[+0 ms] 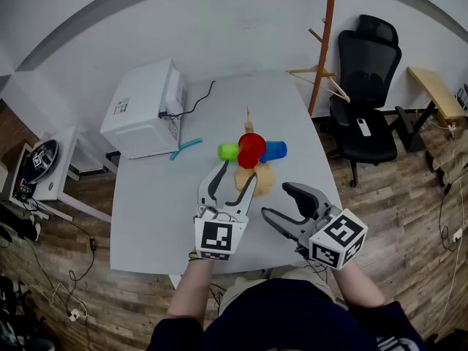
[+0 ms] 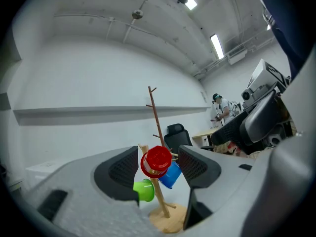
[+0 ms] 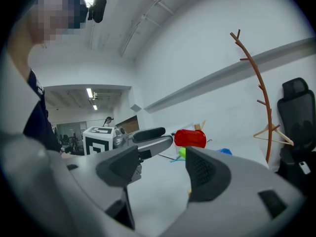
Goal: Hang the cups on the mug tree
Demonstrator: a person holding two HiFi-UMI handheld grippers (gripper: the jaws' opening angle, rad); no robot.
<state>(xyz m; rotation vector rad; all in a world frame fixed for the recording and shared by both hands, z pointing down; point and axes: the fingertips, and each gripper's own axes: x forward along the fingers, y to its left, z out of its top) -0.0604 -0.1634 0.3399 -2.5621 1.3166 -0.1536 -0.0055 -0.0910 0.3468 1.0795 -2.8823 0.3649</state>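
From the head view, the mug tree (image 1: 265, 175) stands near the middle of the pale worktop (image 1: 157, 210) on a round wooden base. Three cups hang on it: a red cup (image 1: 251, 150) facing the camera, a green cup (image 1: 229, 151) to its left and a blue cup (image 1: 275, 151) to its right. The left gripper (image 1: 235, 174) lies just in front of the tree, its jaws spread wide and holding nothing, and one jaw tip overlaps the base. The right gripper (image 1: 276, 199) sits beside it to the right, its jaws also open and empty, and it is angled toward the left one. Farther back on the worktop is a white box (image 1: 142, 108) with a black cable (image 1: 201, 97) running from it, and a teal thing (image 1: 186, 148) lies by its near corner. Off the worktop are a brown coat stand (image 1: 322, 42), a black office chair (image 1: 365, 86), a wooden bench (image 1: 436, 93) and a low side table (image 1: 51, 167).

In the left gripper view, the tree fills the gap between the parted jaws. The red cup (image 2: 157, 161) is highest, the blue cup (image 2: 171, 176) is behind it, and the green cup (image 2: 144, 190) is low against the left jaw's edge. The coat stand and chair rise behind the tree. The right gripper (image 2: 264, 120) crowds the right side.

In the right gripper view, the jaws are apart with nothing between them. The left gripper's jaws and its marker cube (image 3: 101, 138) cross the opening, with the red cup (image 3: 191, 138) just past them. The coat stand and chair are to the right.
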